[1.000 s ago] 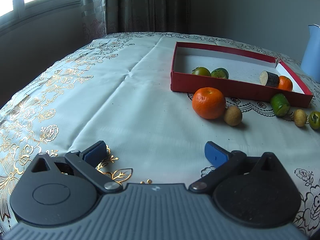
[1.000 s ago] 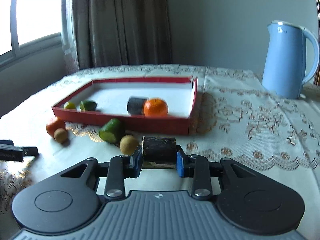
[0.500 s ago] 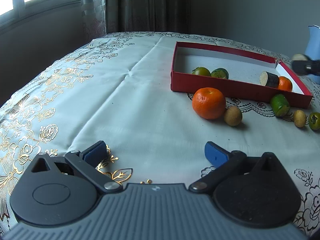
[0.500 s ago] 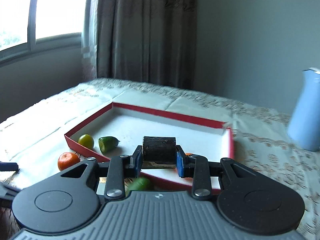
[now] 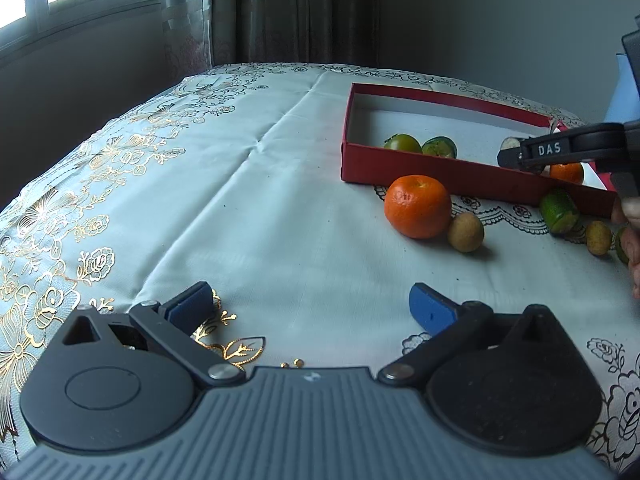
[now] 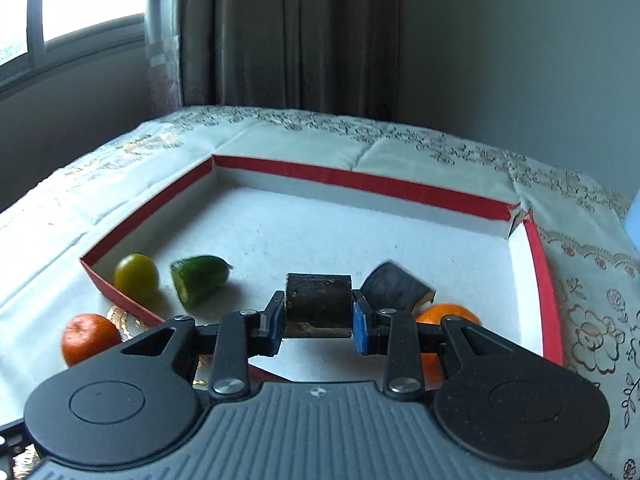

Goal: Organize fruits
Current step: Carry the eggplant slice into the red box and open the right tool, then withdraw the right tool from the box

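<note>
My right gripper [image 6: 318, 316] is shut on a short dark cylinder piece [image 6: 318, 298] and holds it above the near part of the red box [image 6: 360, 178]. Inside the box lie a yellow-green fruit [image 6: 136, 274], a green cut piece [image 6: 198, 278], another dark piece [image 6: 394, 286] and a small orange [image 6: 448, 314]. My left gripper [image 5: 316, 306] rests open over the tablecloth with nothing between its fingers. Ahead of it, outside the red box [image 5: 440, 174], sit a mandarin [image 5: 418, 206], a small brown fruit [image 5: 465, 232] and a green cut piece [image 5: 559, 210]. The right gripper [image 5: 516, 154] reaches in over the box.
Another small brown fruit [image 5: 599, 237] lies at the right edge, beside a hand [image 5: 634, 240]. A light blue kettle [image 5: 624, 92] stands behind the box. Window and curtain are at the back. Floral tablecloth [image 5: 240, 208] spreads left of the box.
The right gripper carried the dark piece from the cloth in front of the box to above its inside, and it now shows in the left wrist view. The left gripper stayed still.
</note>
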A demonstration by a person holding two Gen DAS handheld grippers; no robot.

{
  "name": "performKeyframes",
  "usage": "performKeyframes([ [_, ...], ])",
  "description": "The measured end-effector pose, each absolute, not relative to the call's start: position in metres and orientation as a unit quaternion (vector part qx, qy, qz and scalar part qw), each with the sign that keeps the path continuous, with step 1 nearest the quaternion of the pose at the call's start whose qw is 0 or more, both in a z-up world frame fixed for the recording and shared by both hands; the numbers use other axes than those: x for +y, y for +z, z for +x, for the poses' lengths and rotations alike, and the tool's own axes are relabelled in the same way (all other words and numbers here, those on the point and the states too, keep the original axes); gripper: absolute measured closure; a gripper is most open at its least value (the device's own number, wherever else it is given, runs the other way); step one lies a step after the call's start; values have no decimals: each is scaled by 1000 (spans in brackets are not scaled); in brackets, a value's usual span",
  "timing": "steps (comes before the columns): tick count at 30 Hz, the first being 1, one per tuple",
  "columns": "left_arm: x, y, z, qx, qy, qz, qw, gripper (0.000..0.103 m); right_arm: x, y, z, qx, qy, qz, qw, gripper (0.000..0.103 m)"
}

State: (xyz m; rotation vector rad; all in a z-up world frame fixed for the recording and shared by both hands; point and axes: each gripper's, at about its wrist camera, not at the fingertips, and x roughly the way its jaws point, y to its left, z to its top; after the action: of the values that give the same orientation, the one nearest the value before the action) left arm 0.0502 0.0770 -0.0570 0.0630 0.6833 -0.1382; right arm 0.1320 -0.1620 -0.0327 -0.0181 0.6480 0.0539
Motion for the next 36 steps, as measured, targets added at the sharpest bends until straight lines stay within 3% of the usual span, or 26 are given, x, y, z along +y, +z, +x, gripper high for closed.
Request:
performKeyframes([
  [8,77,-56,50,335,-68,31,939,0,-173,-26,116,305,26,12,952,65],
  [11,77,-56,50,335,-68,31,939,0,-182,-10,87,271,25,16,962,64],
  [15,79,-56,49,332,-70,26,940,0,-205,-1,35,232,32,36,972,53],
  [19,81,-55,48,326,-72,17,943,0,-224,-12,-14,221,10,34,975,52],
  [26,80,-54,47,325,-59,22,944,0,-234,-41,-43,248,-43,25,968,49],
  [29,80,-55,45,324,-55,25,944,0,-239,-46,-36,277,-51,40,959,31],
  [36,79,-50,47,318,-49,24,947,0,-234,-53,-28,313,-63,29,947,26],
])
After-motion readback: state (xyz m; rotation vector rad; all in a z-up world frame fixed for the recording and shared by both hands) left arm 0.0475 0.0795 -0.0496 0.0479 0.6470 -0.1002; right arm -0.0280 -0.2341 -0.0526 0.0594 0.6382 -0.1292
